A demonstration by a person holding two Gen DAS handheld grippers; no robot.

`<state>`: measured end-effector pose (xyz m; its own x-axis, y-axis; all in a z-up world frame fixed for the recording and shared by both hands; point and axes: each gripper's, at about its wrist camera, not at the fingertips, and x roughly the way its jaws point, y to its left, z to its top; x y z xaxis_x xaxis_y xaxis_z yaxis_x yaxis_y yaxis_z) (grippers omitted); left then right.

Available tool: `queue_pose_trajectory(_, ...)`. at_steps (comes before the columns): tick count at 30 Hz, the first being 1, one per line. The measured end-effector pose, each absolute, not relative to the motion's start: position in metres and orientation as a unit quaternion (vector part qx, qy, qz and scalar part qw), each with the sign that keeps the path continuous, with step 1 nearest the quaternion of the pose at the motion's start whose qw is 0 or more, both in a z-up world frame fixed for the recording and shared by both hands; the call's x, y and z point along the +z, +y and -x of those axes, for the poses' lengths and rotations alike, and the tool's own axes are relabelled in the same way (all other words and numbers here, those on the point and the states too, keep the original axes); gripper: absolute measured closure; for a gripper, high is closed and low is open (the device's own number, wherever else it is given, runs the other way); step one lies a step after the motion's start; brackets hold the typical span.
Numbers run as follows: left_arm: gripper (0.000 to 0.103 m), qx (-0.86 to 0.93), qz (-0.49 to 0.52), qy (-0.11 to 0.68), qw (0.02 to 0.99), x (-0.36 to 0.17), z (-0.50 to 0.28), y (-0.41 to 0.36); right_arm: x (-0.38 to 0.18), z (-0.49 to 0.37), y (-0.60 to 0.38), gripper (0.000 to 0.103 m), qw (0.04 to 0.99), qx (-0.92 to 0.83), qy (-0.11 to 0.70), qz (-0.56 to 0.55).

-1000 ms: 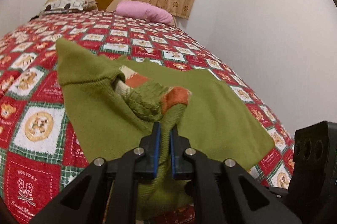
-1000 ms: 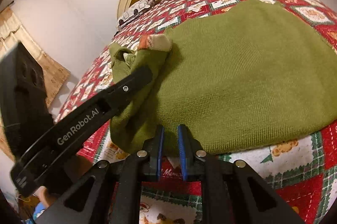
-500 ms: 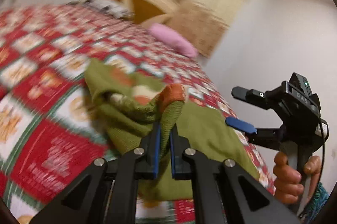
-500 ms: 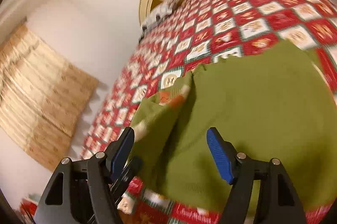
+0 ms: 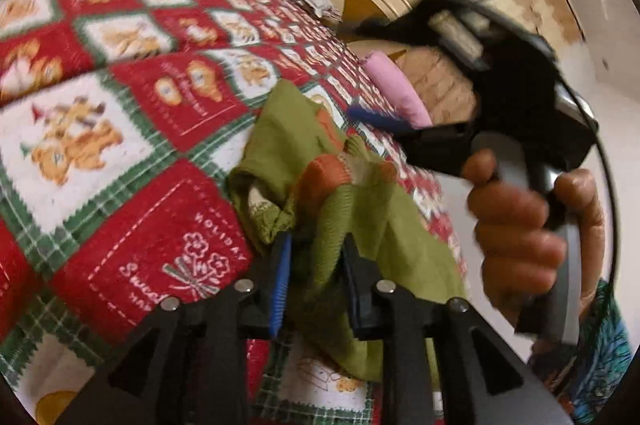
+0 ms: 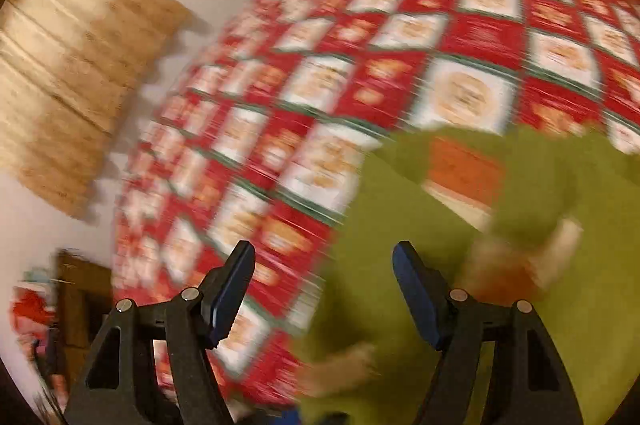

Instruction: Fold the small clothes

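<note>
Jaws part-open on my left gripper [image 5: 316,273] straddle the bunched green sweater [image 5: 320,193] on the bed [image 5: 120,97]; my right gripper [image 6: 324,289] gapes wide, empty. Slack knit may slip free, spoiling the fold.

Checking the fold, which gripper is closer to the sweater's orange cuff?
Left. The left gripper has the green sweater between its fingers just below the orange cuff; the right gripper hovers open, farther off.

Knit, quilt, plastic

Sweater [image 5: 352,209]: matt green ribbed knit with orange and cream patches. Quilt [image 5: 132,129]: printed cotton-like cloth, red, white and green squares, matt. Left gripper [image 5: 314,265]: matt black plastic, ridged blue pads, bright metal screws. Curtain [image 6: 68,97]: tan cloth.
</note>
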<state>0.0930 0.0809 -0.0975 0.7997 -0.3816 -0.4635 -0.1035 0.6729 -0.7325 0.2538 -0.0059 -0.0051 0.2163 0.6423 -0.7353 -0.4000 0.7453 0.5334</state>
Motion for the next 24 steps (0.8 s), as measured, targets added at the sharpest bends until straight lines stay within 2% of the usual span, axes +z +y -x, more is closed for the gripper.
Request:
queue_pose_trajectory(5, 0.076, -0.082, 0.391, 0.308, 0.863, -0.097, -0.094, 0.079, 0.023, -0.25, -0.038, 0.031, 0.829, 0.271, 0.477, -0.11)
queue_pose_trajectory(11, 0.076, -0.083, 0.396, 0.308, 0.861, -0.099, -0.092, 0.083, -0.017, -0.262, -0.106, 0.031, 0.822, 0.135, 0.522, -0.182)
queue_pose_trajectory(14, 0.076, -0.08, 0.394, 0.307, 0.862, -0.098, -0.089, 0.083, -0.029, -0.271, -0.09, 0.031, 0.801, 0.159, 0.54, -0.204)
queue_pose_trajectory(17, 0.076, -0.068, 0.395, 0.302, 0.865, -0.098, -0.087, 0.085, -0.025, -0.278, -0.037, 0.031, 0.784, 0.219, 0.554, -0.174)
queue_pose_trajectory(20, 0.076, -0.063, 0.398, 0.301, 0.864, -0.1, -0.087, 0.087, -0.006, -0.275, 0.002, 0.031, 0.775, 0.291, 0.535, -0.166)
queue_pose_trajectory(24, 0.075, -0.065, 0.398, 0.301, 0.864, -0.1, -0.088, 0.087, 0.009, -0.264, 0.03, 0.031, 0.82, 0.235, 0.521, -0.027)
